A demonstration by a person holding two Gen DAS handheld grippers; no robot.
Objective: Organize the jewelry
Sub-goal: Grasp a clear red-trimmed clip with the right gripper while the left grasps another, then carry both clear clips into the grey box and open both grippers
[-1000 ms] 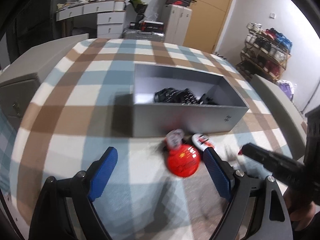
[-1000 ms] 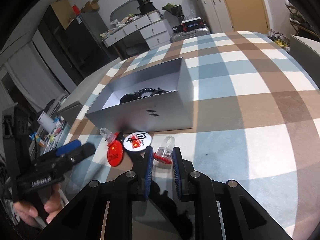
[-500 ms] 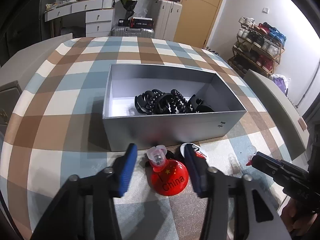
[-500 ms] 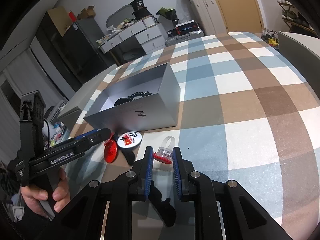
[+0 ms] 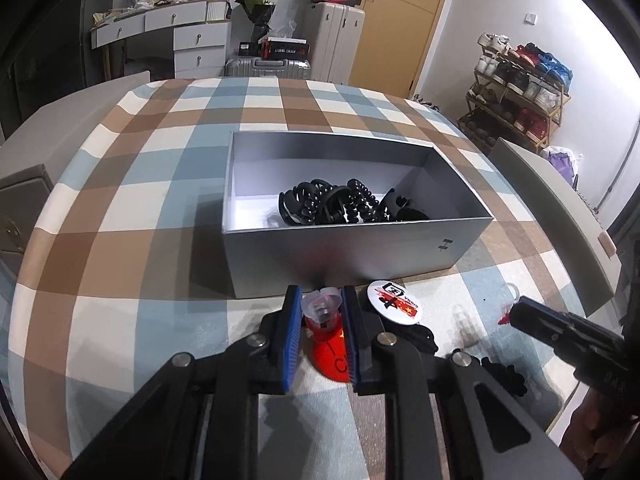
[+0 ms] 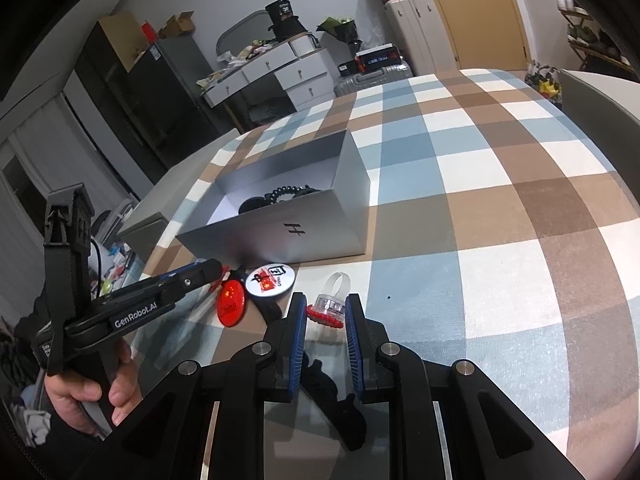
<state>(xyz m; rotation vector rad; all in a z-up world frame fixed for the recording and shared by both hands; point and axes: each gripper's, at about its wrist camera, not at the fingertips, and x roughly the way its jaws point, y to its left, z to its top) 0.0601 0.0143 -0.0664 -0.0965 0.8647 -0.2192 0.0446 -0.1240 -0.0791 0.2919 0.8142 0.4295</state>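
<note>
An open silver box [image 5: 352, 248] on the plaid cloth holds black hair clips [image 5: 344, 204]. In front of it lie a red "China" badge [image 5: 332, 356], a white badge [image 5: 394, 300] and a black clip [image 5: 420, 336]. My left gripper [image 5: 320, 312] is shut on a clear plastic ring with a red top [image 5: 322, 306], just above the red badge. My right gripper [image 6: 326, 312] is shut on another clear ring with a red jewelled top [image 6: 330, 306]; the box [image 6: 288, 228] and badges [image 6: 270, 280] lie to its left.
The plaid-covered table [image 5: 120, 200] stretches left of and behind the box. A grey chair back [image 5: 552, 208] stands at the right edge. Drawers, suitcases and a shoe rack [image 5: 516, 92] are beyond the table. A hand holds the left gripper [image 6: 132, 312] in the right wrist view.
My left gripper has closed from wide open onto the clear ring beside the red badge. My right gripper stays shut on its ring and has shifted only slightly.
</note>
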